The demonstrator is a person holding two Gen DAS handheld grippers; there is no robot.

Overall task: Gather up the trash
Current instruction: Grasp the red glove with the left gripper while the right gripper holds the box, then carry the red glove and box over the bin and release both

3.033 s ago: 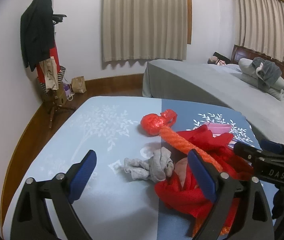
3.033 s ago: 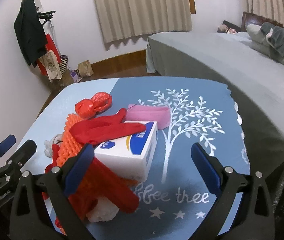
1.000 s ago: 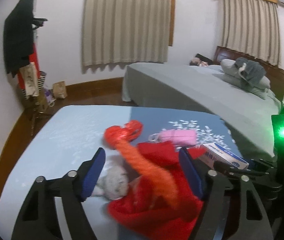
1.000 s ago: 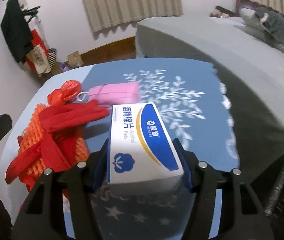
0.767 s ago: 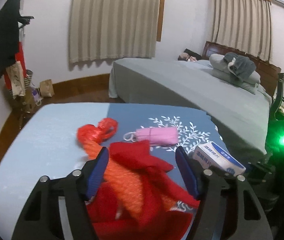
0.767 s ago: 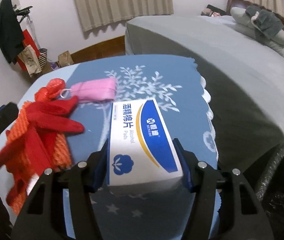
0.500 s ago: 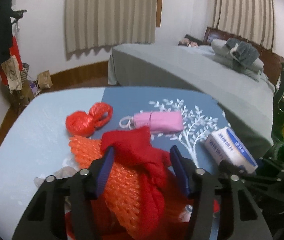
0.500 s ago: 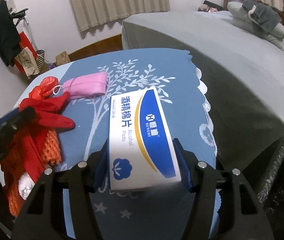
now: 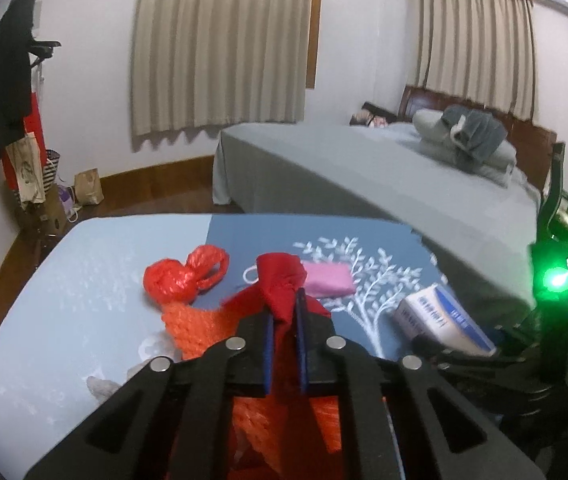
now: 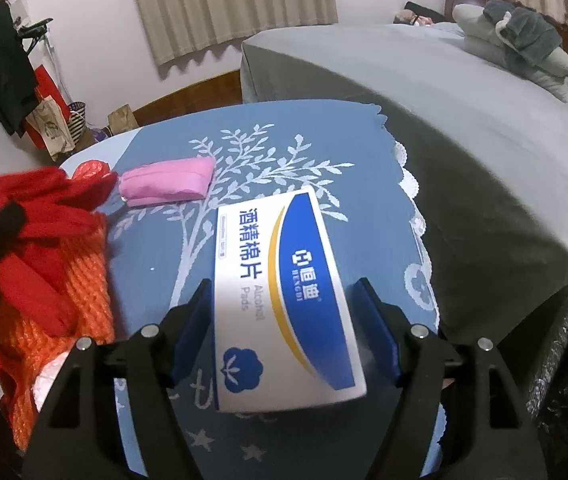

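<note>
My left gripper point(image 9: 283, 322) is clenched on a fold of the red cloth point(image 9: 280, 280), taken high so the cloth lifts clear of the orange mesh bag point(image 9: 192, 320) under it. My right gripper point(image 10: 284, 320) is opening; the alcohol pad box point(image 10: 280, 280) sits between the fingers point(image 10: 376, 332), and both pads appear clear of its sides. I judge the box is being set down on the counter point(image 10: 364, 152), near its right edge beside the black trash bag point(image 10: 564, 360). The pink pouch point(image 10: 166, 182) lies farther back, untouched.
</note>
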